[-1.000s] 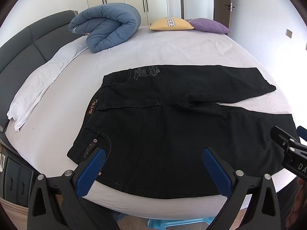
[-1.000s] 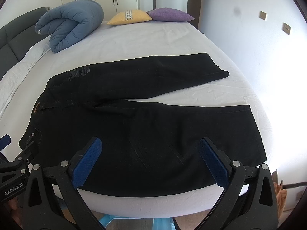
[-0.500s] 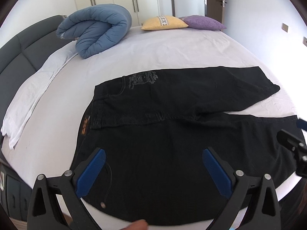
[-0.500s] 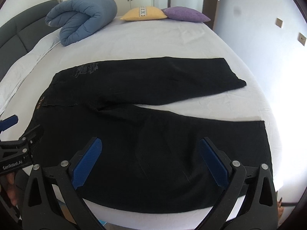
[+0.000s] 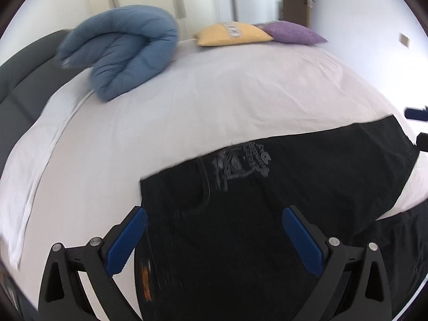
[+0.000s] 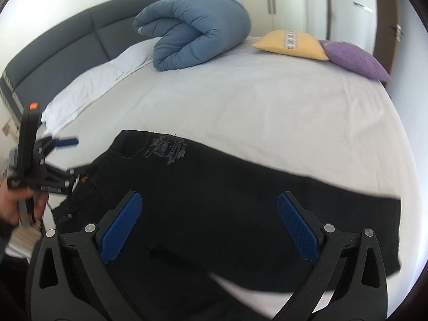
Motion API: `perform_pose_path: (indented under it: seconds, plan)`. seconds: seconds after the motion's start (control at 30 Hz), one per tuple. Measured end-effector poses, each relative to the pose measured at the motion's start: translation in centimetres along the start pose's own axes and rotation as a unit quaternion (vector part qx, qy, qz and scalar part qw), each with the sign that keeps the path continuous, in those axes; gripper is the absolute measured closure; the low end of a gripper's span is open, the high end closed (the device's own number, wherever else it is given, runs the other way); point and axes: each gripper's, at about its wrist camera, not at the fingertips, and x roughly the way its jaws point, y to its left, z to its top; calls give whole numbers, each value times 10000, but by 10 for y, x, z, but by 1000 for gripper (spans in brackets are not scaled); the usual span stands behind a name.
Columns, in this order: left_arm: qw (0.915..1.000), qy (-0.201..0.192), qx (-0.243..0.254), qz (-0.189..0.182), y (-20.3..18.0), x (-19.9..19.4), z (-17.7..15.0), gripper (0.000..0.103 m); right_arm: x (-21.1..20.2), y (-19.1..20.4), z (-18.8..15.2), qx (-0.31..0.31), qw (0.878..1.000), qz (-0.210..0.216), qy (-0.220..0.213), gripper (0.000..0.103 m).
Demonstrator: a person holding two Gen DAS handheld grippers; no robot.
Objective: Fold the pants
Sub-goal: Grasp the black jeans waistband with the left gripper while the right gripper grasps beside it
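Note:
Black pants [image 5: 267,208] lie flat on the white bed [image 5: 214,91], waistband to the left, grey print on the back pocket. They also show in the right wrist view [image 6: 227,192]. My left gripper [image 5: 214,214] is open and empty, low over the waistband end. It also shows at the left of the right wrist view [image 6: 57,157], held in a hand. My right gripper [image 6: 210,206] is open and empty over the far leg. Its tip shows at the right edge of the left wrist view [image 5: 417,113].
A rolled blue duvet [image 5: 120,50] lies at the head of the bed by the dark headboard [image 6: 61,56]. A yellow pillow [image 5: 232,33] and a purple pillow [image 5: 294,33] sit at the far edge. White folded bedding [image 6: 96,77] lies along the left side.
Both grippers have moved forward and lower over the pants, toward the far leg and waistband. Both stay open. The pants have not moved.

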Motion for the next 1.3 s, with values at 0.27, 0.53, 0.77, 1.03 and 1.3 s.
perform_pose_path:
  seconds: [0.27, 0.53, 0.77, 1.03, 1.3]
  plan:
    - [9835, 881, 1299, -902, 32, 102, 60, 24, 82, -6, 36, -1081, 9921, 272, 577, 60]
    - [9602, 1618, 1837, -1342, 40, 172, 66, 24, 137, -14, 41, -1503, 9821, 549, 997, 60]
    - [9507, 1983, 1534, -1824, 54, 196, 67, 32, 152, -19, 46, -1566, 9801, 709, 988, 60]
    - [9538, 1709, 1783, -1713, 52, 167, 69, 91, 168, 0, 56, -1902, 9717, 804, 1142, 60]
    - [9617, 672, 2157, -1551, 43, 95, 60, 91, 183, 25, 68, -2292, 9605, 925, 1279, 60]
